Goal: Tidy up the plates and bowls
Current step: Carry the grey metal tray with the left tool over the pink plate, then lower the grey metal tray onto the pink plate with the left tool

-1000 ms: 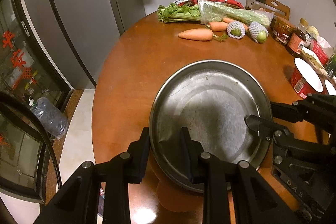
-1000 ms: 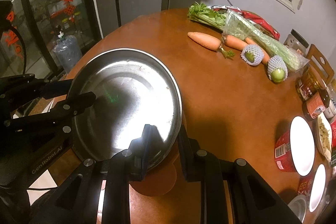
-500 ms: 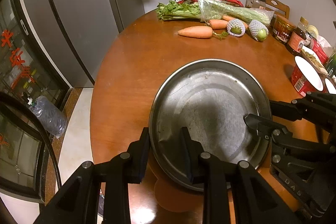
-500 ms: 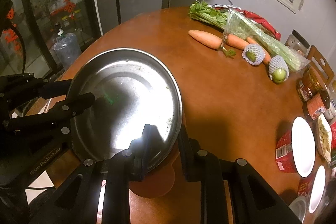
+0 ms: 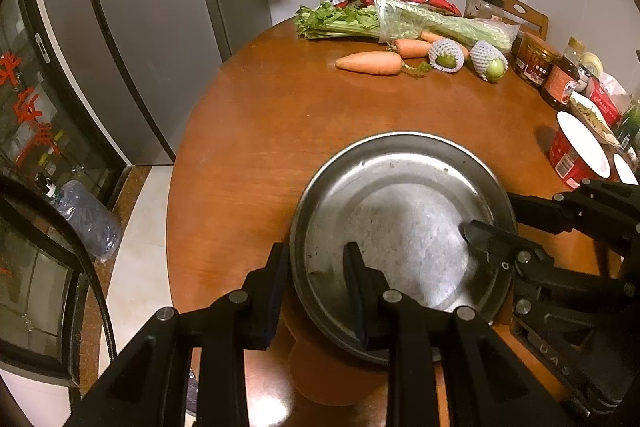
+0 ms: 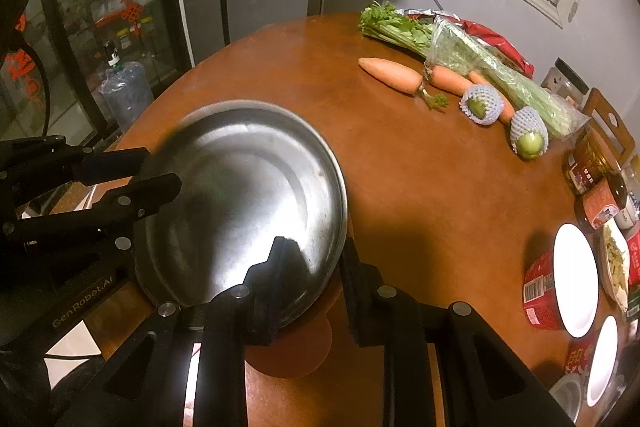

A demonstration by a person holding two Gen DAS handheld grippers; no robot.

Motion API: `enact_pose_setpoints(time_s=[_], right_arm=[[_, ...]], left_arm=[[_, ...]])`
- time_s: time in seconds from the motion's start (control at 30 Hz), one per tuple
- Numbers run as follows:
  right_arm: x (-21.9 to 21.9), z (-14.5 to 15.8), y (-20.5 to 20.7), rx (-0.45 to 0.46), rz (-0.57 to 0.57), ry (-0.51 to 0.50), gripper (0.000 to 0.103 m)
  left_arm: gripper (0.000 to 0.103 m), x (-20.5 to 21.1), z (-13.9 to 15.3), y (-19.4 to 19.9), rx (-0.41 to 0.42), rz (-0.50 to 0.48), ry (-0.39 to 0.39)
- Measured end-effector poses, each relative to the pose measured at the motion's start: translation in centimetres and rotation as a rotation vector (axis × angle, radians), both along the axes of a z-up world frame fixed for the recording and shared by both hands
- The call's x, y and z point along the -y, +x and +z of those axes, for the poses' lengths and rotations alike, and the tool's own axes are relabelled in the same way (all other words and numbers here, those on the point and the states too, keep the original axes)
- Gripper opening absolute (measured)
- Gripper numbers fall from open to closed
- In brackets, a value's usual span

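Gripping the metal plate (image 5: 400, 227) by opposite rims, left gripper (image 5: 316, 283) and right gripper (image 6: 310, 279) both clamped on it (one finger inside, one outside), brown table (image 5: 280, 131) beneath, carrots (image 5: 370, 63) far.

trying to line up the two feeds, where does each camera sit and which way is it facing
Left wrist: on the left gripper, facing forward over the steel plate toward the carrot; the right gripper enters from the right.
Right wrist: on the right gripper, facing across the plate; the left gripper enters from the left.
Shared: plate, carrot, round table.
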State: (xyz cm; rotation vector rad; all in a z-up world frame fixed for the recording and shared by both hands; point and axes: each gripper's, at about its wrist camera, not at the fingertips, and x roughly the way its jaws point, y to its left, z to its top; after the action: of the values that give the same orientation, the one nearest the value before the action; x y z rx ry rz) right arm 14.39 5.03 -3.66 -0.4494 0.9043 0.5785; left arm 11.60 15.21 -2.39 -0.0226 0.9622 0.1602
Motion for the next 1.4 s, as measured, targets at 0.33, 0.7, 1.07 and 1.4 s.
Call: enact_pose_setpoints(time_s=[0.33, 0.7, 1.07, 1.4], right_arm=[[0.4, 0.3, 0.2, 0.004, -0.018, 0.009, 0.028], [0.8, 0.5, 0.3, 0.002, -0.041, 0.024, 0.035], [2.0, 0.7, 0.4, -0.007, -0.084, 0.042, 0.036], [3.5, 0.0, 0.3, -0.081, -0.130, 0.113, 0.042]], left_arm=[[0.029, -0.3, 0.2, 0.0, 0.011, 0.003, -0.021], [0.037, -0.8, 0.6, -0.5, 0.035, 0.011, -0.049], [0.054, -2.5, 0.3, -1.4, 0.037, 0.044, -0.103], [0.056, -3.4, -1.5, -1.0, -0.006, 0.072, -0.148]])
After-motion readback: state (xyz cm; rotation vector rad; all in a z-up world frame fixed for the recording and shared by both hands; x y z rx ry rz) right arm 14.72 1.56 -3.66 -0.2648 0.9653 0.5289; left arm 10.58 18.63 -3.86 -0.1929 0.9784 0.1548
